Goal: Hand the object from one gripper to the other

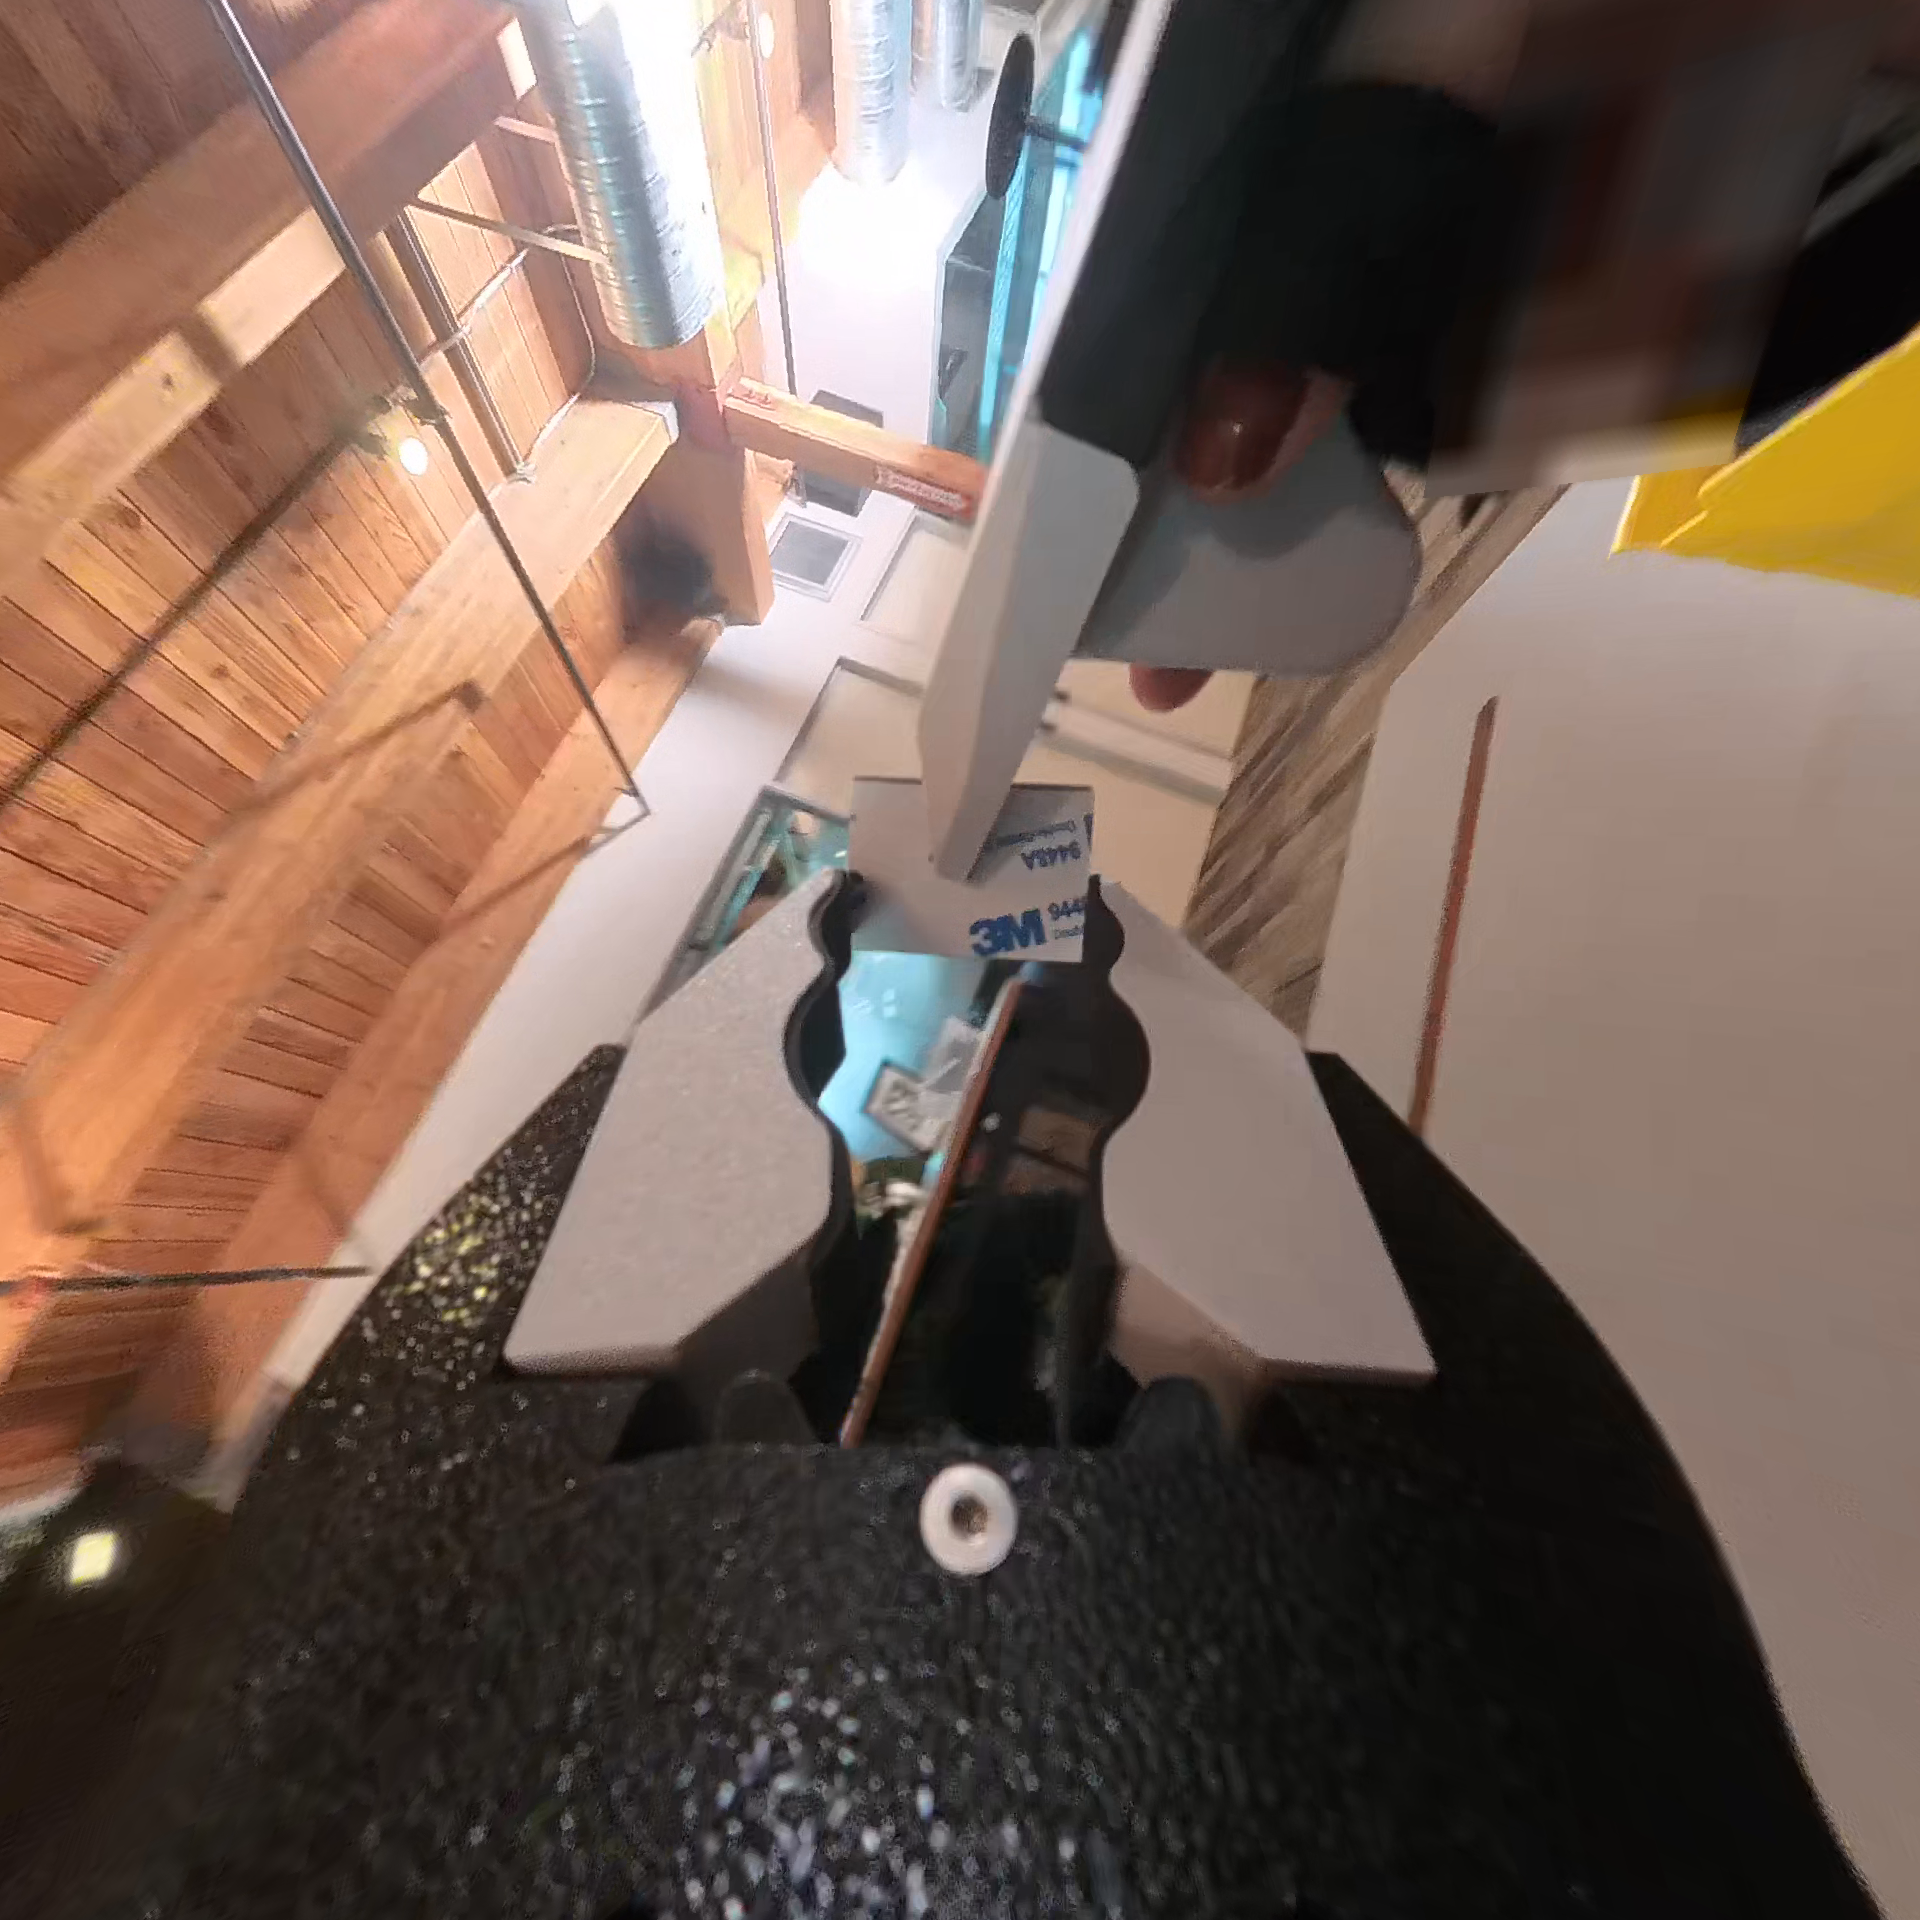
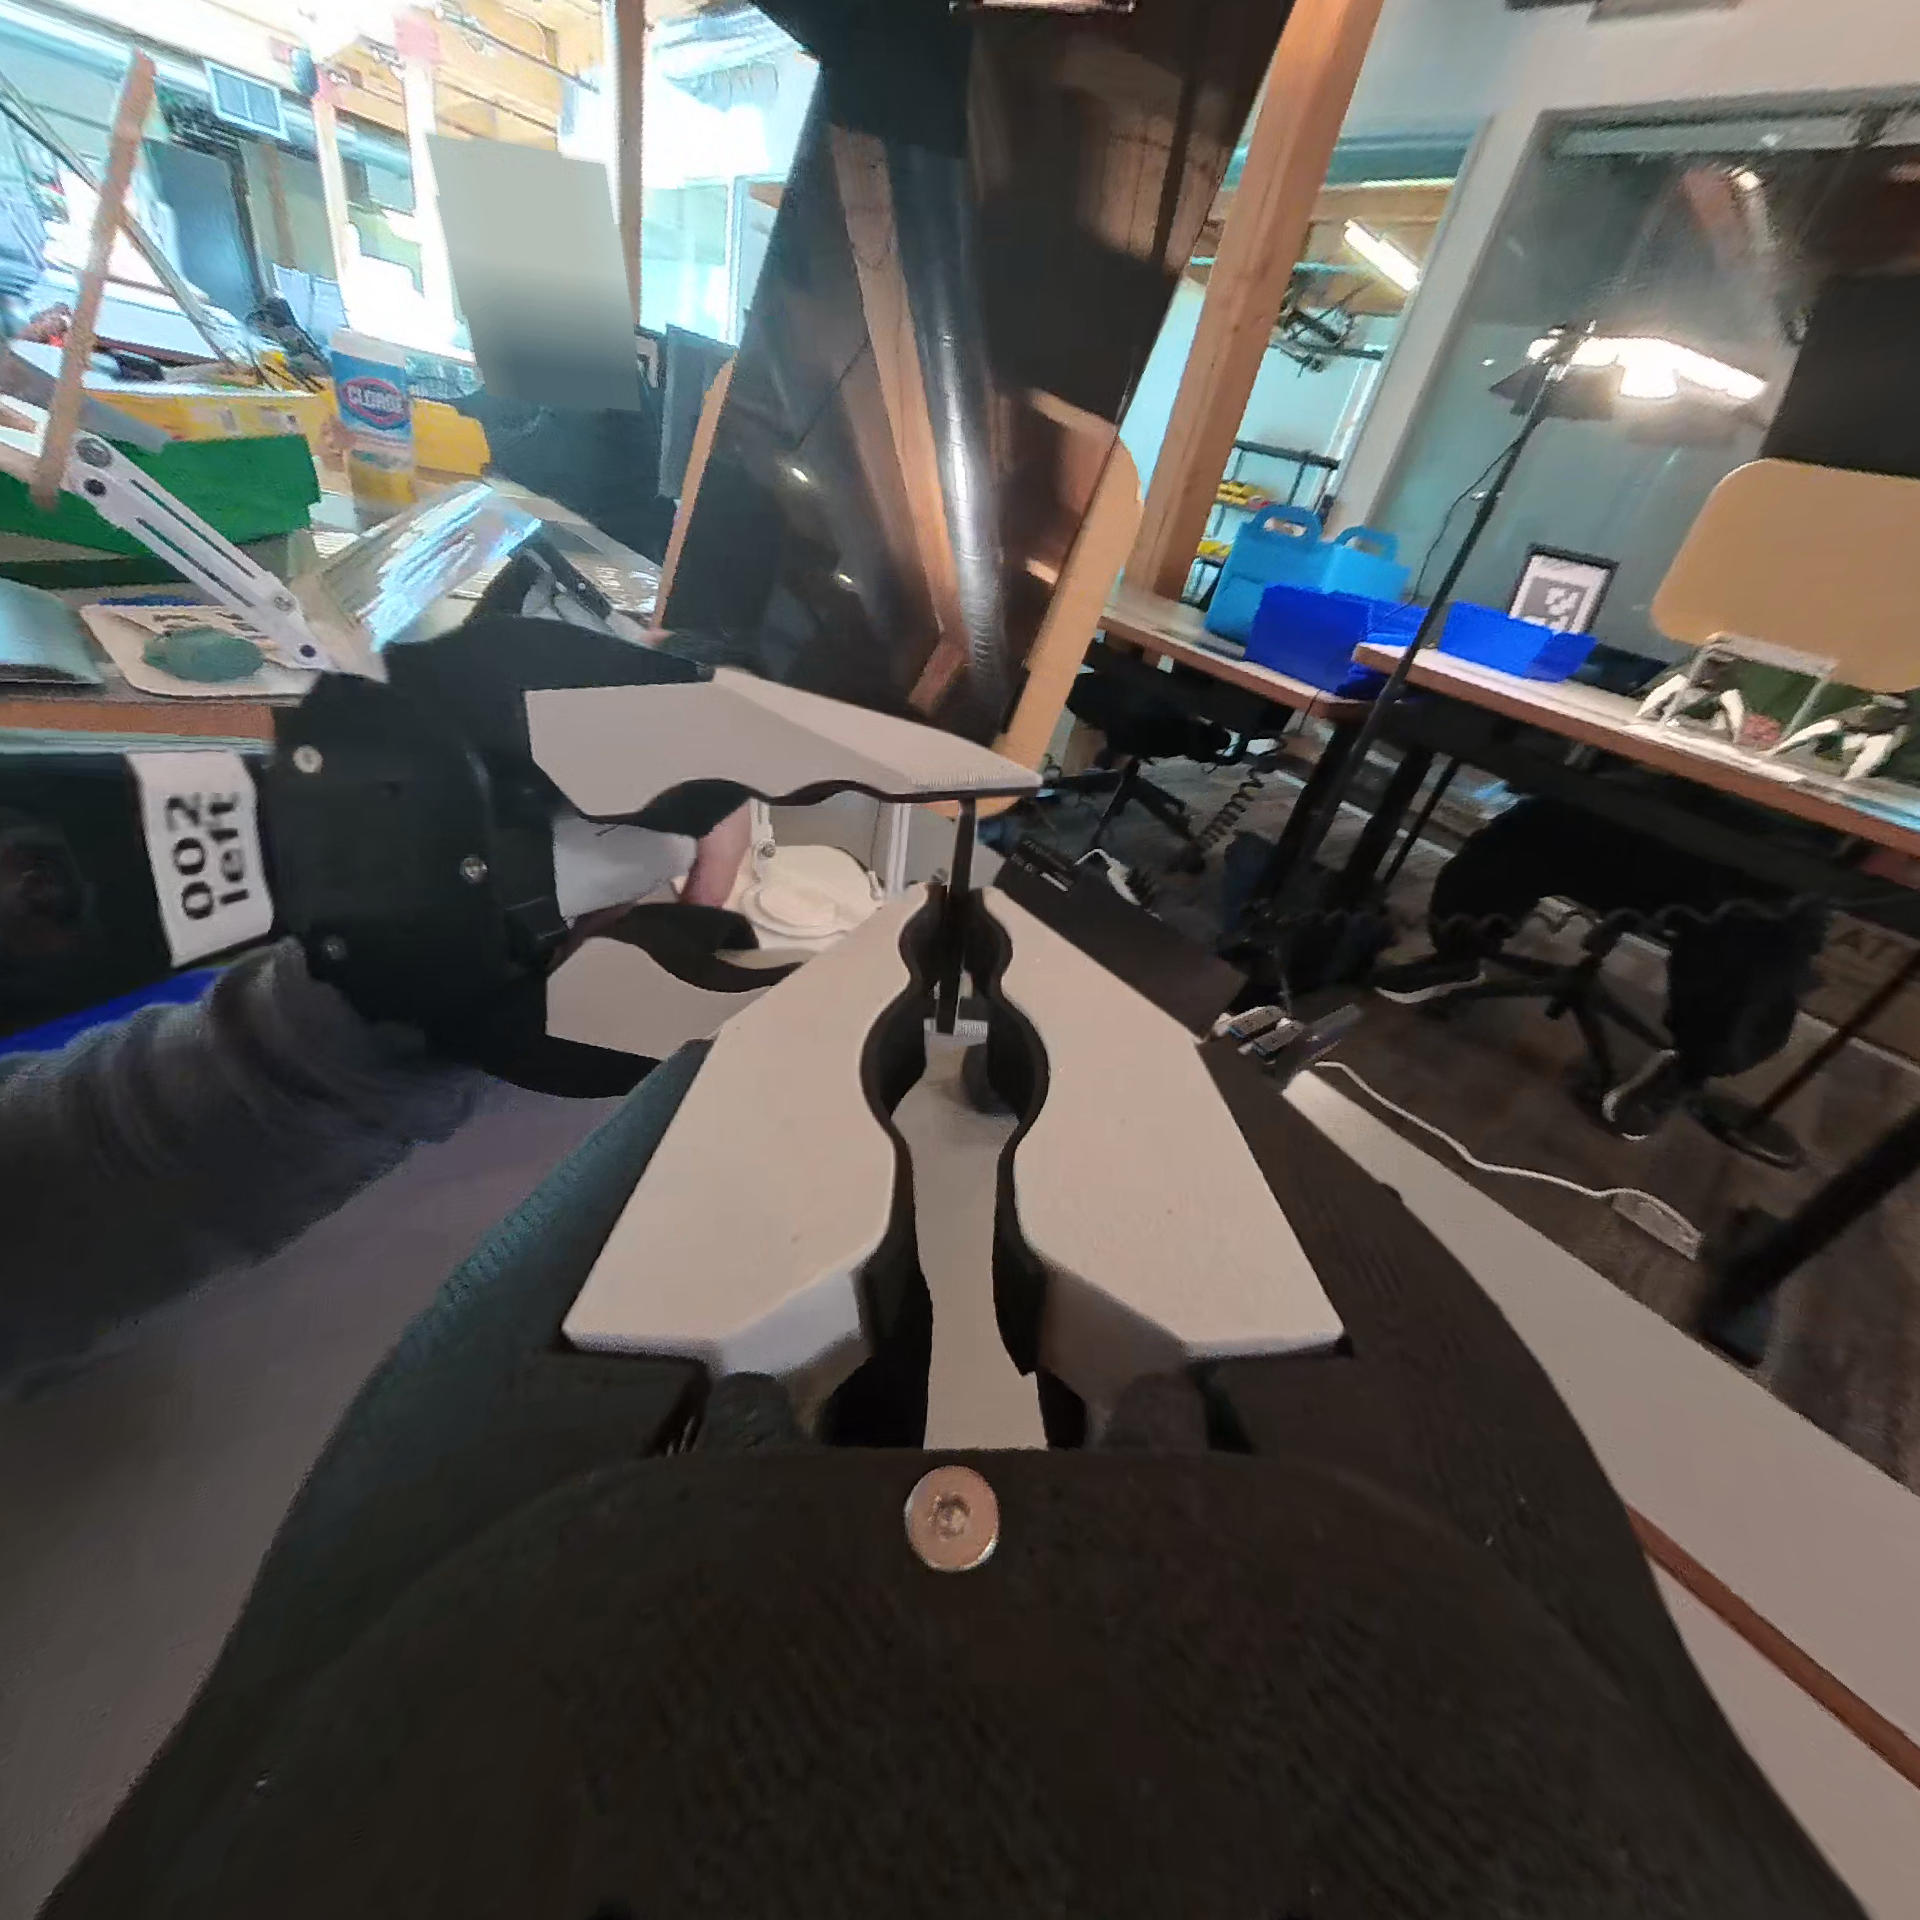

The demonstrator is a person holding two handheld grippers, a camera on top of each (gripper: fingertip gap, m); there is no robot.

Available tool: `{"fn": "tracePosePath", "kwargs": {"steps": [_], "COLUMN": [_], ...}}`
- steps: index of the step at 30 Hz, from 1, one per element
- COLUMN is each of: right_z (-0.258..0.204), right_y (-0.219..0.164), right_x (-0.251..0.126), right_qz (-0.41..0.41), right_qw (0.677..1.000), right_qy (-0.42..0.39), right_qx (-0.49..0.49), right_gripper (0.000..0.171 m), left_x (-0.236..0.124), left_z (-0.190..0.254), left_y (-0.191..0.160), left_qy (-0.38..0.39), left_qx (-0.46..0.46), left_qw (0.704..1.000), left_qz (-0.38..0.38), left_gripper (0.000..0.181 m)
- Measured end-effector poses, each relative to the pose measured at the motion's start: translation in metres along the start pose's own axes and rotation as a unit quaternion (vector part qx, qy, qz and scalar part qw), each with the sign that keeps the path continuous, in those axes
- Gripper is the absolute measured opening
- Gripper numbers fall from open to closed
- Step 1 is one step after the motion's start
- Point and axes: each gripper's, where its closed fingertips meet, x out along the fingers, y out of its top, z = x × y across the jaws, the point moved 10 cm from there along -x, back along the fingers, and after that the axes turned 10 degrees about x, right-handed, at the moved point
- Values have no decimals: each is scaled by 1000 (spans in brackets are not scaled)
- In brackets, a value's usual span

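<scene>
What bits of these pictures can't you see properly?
- Right wrist view: the flat square shows only edge-on, so its faces are hidden. The right gripper covers the left gripper's lower fingertip, so its hold on the square is unclear.
- Left wrist view: the right gripper's far finger is hidden behind the square. Its body is blurred and cut off by the top edge.

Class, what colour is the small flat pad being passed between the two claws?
The pad is grey-white with blue printing, clearest in the left wrist view.
</scene>
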Motion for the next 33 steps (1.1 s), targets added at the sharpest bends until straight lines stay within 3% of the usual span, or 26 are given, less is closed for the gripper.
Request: {"fn": "tracePosePath", "kwargs": {"steps": [4,9,12,14,16,17,20,22,24,26,29,33], "right_z": [9,15,12,9,7,6,3,3,5,11,15,15], "right_y": [-3,-8,-7,-6,-6,-6,-3,1,3,4,2,-4], "right_x": [2,3,0,-2,-4,-5,-8,-12,-15,-15,-12,0], "right_qz": [26,62,81,88,92,94,111,122,107,85,82,50], "right_qw": [996,980,973,970,972,972,975,973,969,961,925,924], "right_qy": [47,139,180,197,200,202,182,180,184,173,212,197], "right_qx": [68,130,121,107,87,77,57,78,122,197,303,323], "right_gripper": [1,1,1,1,1,1,8,29,37,44,42,42], "left_x": [-5,-10,-13,-14,-17,-17,-22,-28,-35,-41,-39,-29], "left_z": [-6,-25,-28,-27,-26,-26,-29,-32,-32,-28,-16,3], "left_y": [-6,-26,-34,-34,-33,-32,-27,-25,-21,-18,-11,-4], "left_qy": [-53,-133,-180,-216,-234,-233,-192,-124,-30,74,148,205], "left_qx": [-200,-438,-511,-530,-524,-515,-461,-385,-240,-50,187,338], "left_qw": [976,879,822,794,784,788,828,884,953,991,971,917], "left_qz": [74,136,175,203,238,246,257,234,184,95,-12,-49], "left_gripper": [57,40,37,24,5,4,1,1,1,1,1,1]}}
